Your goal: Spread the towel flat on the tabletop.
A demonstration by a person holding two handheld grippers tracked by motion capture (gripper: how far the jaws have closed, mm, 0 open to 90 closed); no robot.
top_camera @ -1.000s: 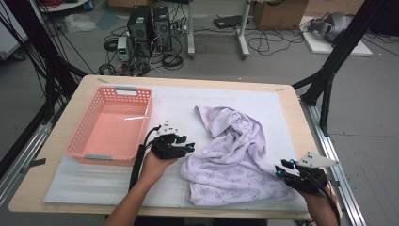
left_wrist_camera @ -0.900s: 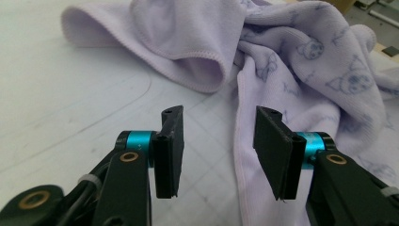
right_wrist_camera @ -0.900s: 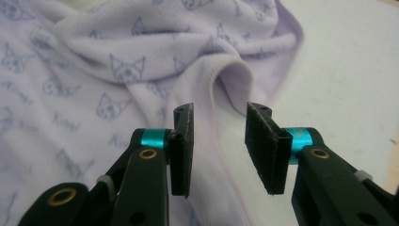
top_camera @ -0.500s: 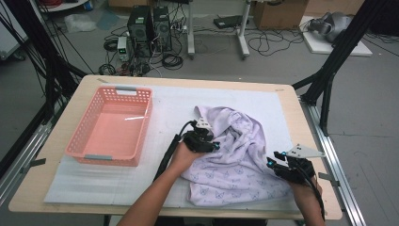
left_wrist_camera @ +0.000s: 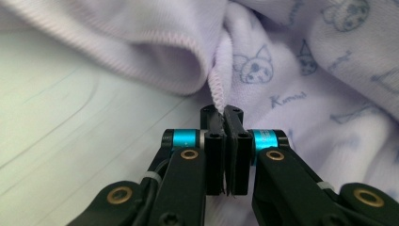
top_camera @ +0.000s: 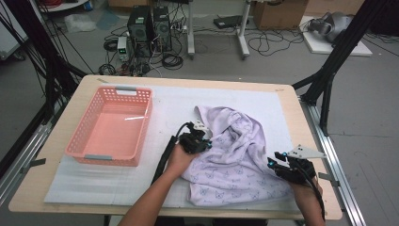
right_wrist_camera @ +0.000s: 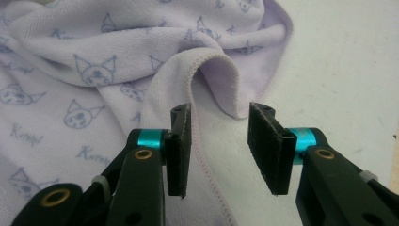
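In the high view, the left gripper (top_camera: 200,141), which a second ago was sitting on the bare mat beside the pink basket (top_camera: 84,150), is now lying at the left edge of the lilac towel (top_camera: 235,160); the right gripper (top_camera: 282,165) is staying near the towel's lower right corner. The towel is lying crumpled on the white mat (top_camera: 94,183) covering the wooden table (top_camera: 42,188), right of the basket. Beyond the table, computer towers (top_camera: 148,26) and loose cables are standing on the grey floor.

In the left gripper view, the jaws have just been closing and are now pinching the towel's stitched hem (left_wrist_camera: 217,89), a detail too small to tell from above. The cat-face print is showing clearly.

In the right gripper view, the right gripper's (right_wrist_camera: 219,136) jaws are standing apart, with a raised fold of the towel's edge (right_wrist_camera: 221,80) just ahead of them and flat cloth lying below the gap; the pads are pressing on nothing.
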